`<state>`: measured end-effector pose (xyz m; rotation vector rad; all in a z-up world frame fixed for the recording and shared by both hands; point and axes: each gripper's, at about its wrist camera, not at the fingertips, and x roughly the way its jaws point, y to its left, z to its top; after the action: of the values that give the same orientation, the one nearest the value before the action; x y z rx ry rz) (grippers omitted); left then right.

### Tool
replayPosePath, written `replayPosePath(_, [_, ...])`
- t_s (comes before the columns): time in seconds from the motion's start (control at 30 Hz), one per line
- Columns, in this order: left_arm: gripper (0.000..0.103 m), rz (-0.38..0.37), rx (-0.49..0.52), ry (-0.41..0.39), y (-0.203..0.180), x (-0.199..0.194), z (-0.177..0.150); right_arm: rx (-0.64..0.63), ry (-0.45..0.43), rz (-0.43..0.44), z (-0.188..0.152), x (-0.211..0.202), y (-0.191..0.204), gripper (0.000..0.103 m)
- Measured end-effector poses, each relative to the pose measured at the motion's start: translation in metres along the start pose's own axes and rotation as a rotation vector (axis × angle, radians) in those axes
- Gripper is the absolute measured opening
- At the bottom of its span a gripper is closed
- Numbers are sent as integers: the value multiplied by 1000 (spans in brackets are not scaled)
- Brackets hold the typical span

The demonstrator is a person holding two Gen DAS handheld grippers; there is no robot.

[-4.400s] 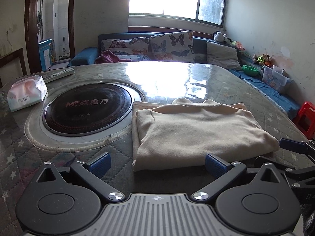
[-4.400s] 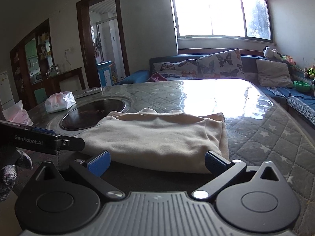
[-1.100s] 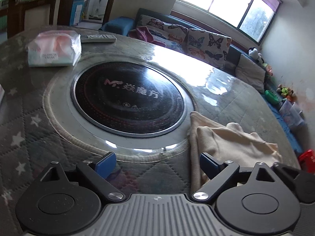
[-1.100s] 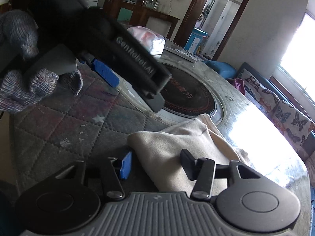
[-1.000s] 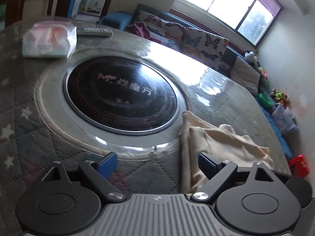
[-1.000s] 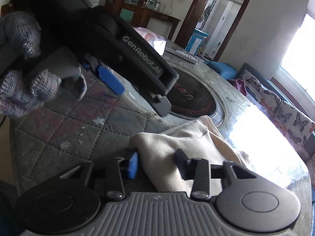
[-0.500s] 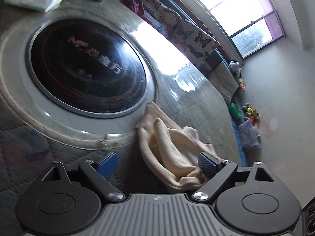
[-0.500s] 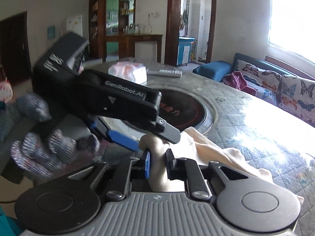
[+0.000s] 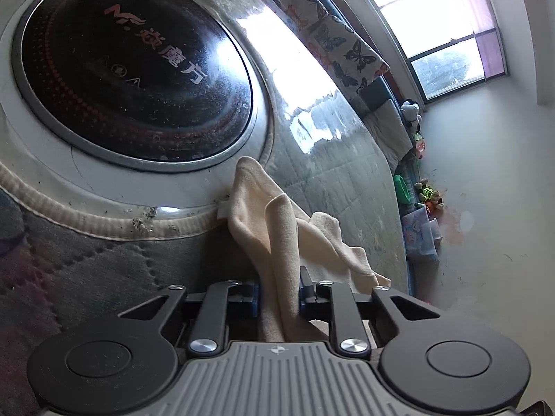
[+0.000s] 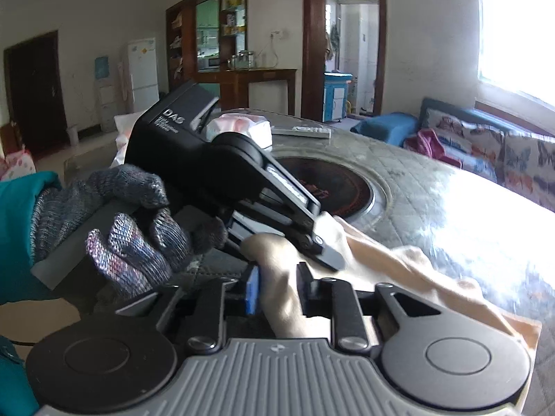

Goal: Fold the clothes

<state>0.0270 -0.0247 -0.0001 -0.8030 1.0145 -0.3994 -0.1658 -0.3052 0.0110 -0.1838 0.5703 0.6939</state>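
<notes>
Both tools are closed tight on the same cream garment (image 9: 277,239), each pinching a bunched edge of it between its blue-padded fingers. Seen along the left tool (image 9: 279,300), the cloth rises from the pinch in a thick fold and trails away to the edge of the round black cooktop (image 9: 131,66) set into the bench (image 9: 347,180), its far corner lying right against the cooktop's pale rim. On the side away from the cooktop, the rest of the garment slumps in loose ridges on the quilted cover. From the right tool (image 10: 277,289), the other tool shows just beyond, held by a hand in a grey knitted glove (image 10: 128,228) with a teal sleeve (image 10: 17,235) behind it, and its finger presses on the same bunch of fabric, so the two grips sit close together. Behind the cooktop, a pink tissue pack (image 10: 242,126) and a flat remote (image 10: 301,131) rest near the far bench edge. Beyond that stands a sofa with butterfly cushions (image 9: 333,41).
</notes>
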Motion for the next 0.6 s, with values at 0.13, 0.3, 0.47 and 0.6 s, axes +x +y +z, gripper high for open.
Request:
replayPosePath(0.13, [21, 13, 32, -5, -5, 0, -2, 88, -13, -92, -14, -20, -21, 29])
replayPosePath(0.3, [21, 21, 58, -14, -9, 0, -6, 249, -11, -299, -37, -38, -73, 34])
replayPosePath(0.47, [21, 29, 68, -18, -10, -1, -9, 383, -12, -380, -58, -42, -116, 36])
replayPosePath(0.6, [21, 31, 65, -16, -11, 0, -8, 471, -15, -396, -74, -41, -144, 38])
